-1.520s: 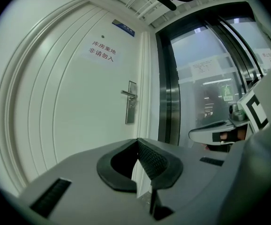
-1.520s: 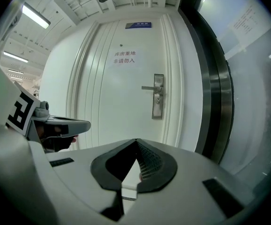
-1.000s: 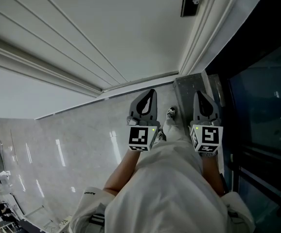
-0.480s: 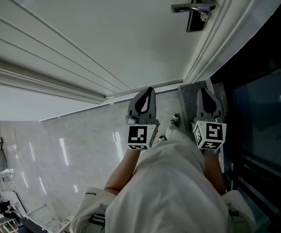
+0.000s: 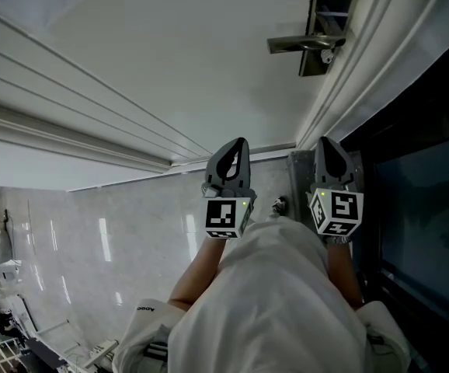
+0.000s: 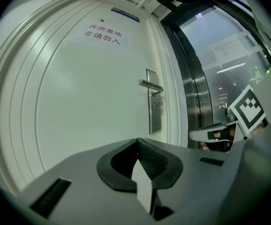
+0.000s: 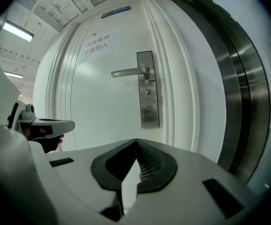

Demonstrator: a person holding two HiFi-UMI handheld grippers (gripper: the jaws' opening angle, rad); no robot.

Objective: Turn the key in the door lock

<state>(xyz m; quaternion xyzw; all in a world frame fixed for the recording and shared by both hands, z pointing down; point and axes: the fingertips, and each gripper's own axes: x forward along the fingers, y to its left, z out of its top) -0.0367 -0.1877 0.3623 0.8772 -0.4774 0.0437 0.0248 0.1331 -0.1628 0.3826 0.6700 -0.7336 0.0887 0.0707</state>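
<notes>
We hold both grippers in front of the white door (image 5: 170,61), side by side, near each other but apart. Neither touches the door.

The left gripper (image 5: 241,142) has its fingers (image 6: 150,162) pressed together to a point. Nothing is btw them and they touch nothing. The right gripper (image 5: 324,141) is the same: fingers (image 7: 150,164) fully closed, empty, in free air.

The lock (image 7: 147,93) is a small round cylinder on the tall metal plate (image 7: 149,114) near the door's right edge. It is just below the lever handle (image 7: 128,72), which lies horizontal and points left. In the right gripper view the lock stands above the closed fingertips and well apart from them. It is too small to tell more about it.

A sign (image 6: 104,33) w/ red characters is on the upper part of the door. Right of the door frame is a dark glass panel (image 5: 426,200). Below us is the pale glossy floor (image 5: 116,239).
</notes>
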